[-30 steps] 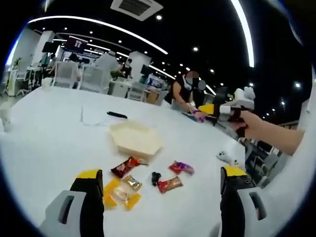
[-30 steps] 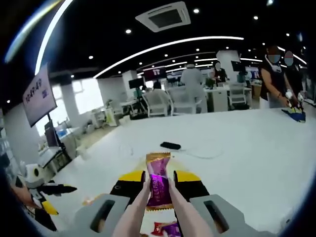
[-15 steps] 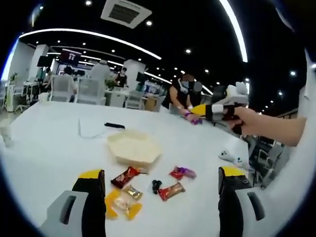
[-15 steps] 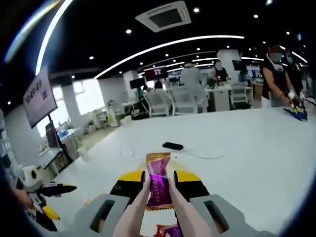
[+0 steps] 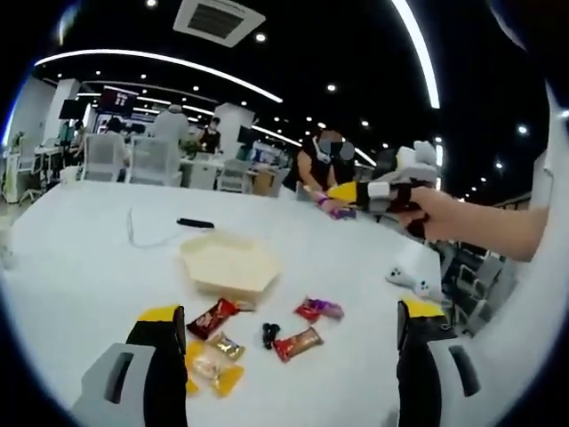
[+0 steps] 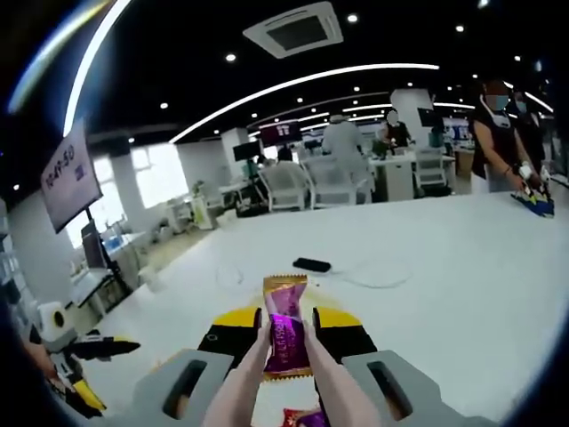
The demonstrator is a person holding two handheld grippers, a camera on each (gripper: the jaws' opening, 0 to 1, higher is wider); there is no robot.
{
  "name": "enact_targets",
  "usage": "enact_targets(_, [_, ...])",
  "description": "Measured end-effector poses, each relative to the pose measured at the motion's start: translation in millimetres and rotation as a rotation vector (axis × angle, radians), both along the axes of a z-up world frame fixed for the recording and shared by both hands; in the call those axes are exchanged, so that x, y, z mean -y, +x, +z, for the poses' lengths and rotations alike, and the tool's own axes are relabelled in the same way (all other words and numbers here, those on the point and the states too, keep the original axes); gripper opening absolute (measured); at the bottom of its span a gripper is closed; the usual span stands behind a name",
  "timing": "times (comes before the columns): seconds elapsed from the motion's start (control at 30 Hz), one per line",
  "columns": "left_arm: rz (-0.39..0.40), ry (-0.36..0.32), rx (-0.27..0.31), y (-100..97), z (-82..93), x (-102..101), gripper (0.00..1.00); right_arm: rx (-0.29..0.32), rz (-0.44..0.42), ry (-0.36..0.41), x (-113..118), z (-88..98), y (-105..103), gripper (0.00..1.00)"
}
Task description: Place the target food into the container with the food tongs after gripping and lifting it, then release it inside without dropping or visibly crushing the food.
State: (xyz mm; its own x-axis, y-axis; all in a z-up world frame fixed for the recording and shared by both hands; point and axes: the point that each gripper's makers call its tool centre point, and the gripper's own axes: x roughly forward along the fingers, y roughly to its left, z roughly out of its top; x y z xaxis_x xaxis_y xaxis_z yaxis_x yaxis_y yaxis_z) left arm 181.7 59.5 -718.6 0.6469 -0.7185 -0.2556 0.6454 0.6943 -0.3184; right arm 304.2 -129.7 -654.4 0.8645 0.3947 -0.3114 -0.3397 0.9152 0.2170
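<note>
A cream hexagonal container [image 5: 227, 264] sits on the white table [image 5: 80, 267]. Several wrapped candies lie in front of it, among them a red-brown one [image 5: 213, 316], a purple-red one [image 5: 318, 309] and a yellow one [image 5: 209, 374]. My left gripper [image 5: 289, 313] hangs open above them, holding nothing. My right gripper [image 6: 286, 318] is shut on beige food tongs [image 6: 244, 382], whose tips pinch a purple candy [image 6: 284, 334] held in the air. In the left gripper view the right gripper [image 5: 373, 191] hovers right of and beyond the container, in a person's hand.
A black device [image 5: 194, 222] and a white cable [image 5: 142, 236] lie behind the container. A small white object [image 5: 409, 280] rests near the table's right edge. People and chairs are at the far side. The left gripper [image 6: 84, 349] appears low left in the right gripper view.
In the left gripper view the right gripper has drifted left, nearer the container. The purple candy stays pinched in the tongs. Both cameras shifted slightly.
</note>
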Motion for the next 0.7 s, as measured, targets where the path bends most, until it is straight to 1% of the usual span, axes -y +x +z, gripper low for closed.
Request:
enact_targets(0.03, [-0.009, -0.016, -0.007, -1.3, 1.5, 2.0, 0.99, -0.001, 0.001, 0.0, -1.0, -0.7, 0.5, 0.22])
enact_targets(0.07, [-0.014, -0.017, -0.009, -1.8, 1.9, 2.5, 0.99, -0.003, 0.001, 0.001, -2.0, -1.5, 1.4, 0.22])
enact_targets(0.23, [-0.026, -0.006, -0.012, -1.8, 0.9, 4.1, 0.99, -0.004, 0.007, 0.003, -5.2, -3.1, 5.7, 0.22])
enact_targets(0.47, [-0.031, -0.008, -0.02, 0.2, 1.5, 4.7, 0.99, -0.005, 0.011, 0.008, -8.2, -3.9, 11.5, 0.22])
enact_targets(0.57, [-0.028, -0.044, -0.039, 0.1, 4.7, 5.9, 0.99, -0.007, 0.011, 0.01, -8.9, -4.6, 13.6, 0.22])
enact_targets(0.6, [-0.035, -0.068, -0.05, -1.4, 6.5, 7.6, 0.99, -0.006, 0.009, 0.013, -9.2, -4.6, 14.0, 0.22])
enact_targets(0.67, [-0.035, -0.08, -0.057, -2.3, 7.4, 8.5, 0.99, -0.008, 0.011, 0.014, -10.6, -5.4, 16.2, 0.22])
enact_targets(0.7, [-0.035, -0.076, -0.055, -2.4, 7.1, 8.5, 0.99, -0.008, 0.012, 0.013, -11.5, -5.6, 16.5, 0.22])
